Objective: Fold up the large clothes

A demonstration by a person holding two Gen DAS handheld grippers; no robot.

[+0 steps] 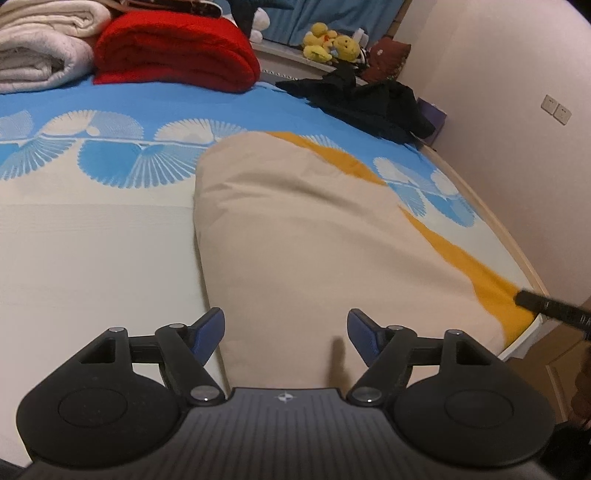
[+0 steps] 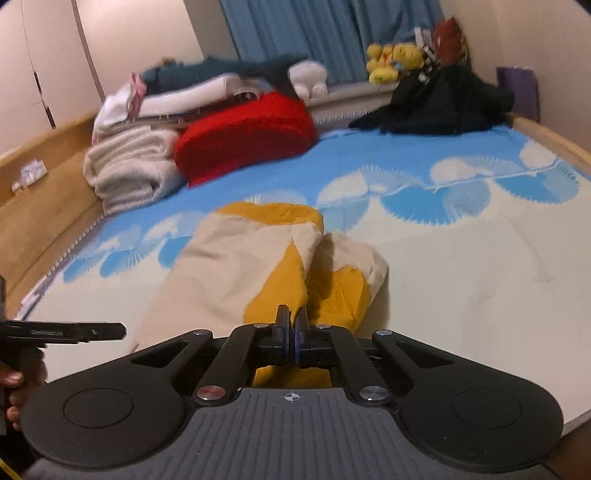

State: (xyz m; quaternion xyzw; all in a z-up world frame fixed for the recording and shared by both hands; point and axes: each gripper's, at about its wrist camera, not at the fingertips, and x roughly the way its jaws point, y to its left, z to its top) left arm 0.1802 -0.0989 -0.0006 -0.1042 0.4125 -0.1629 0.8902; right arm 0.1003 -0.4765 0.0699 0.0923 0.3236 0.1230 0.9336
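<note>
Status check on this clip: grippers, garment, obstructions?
Left gripper open, empty, above the beige-and-yellow garment. Right gripper shut on its yellow edge. Red blanket and black clothes lie far off, nothing in the way.

pale walls [image 2: 147,33], blue curtains [image 2: 325,33], wooden bed frame [image 2: 40,206].

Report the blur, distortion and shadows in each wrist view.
Left wrist view: fisheye bends the bed edge; mostly sharp; the left gripper casts a small shadow on the beige-and-yellow garment. Right wrist view: motion blur smears the red blanket; the right gripper stays sharp.
</note>
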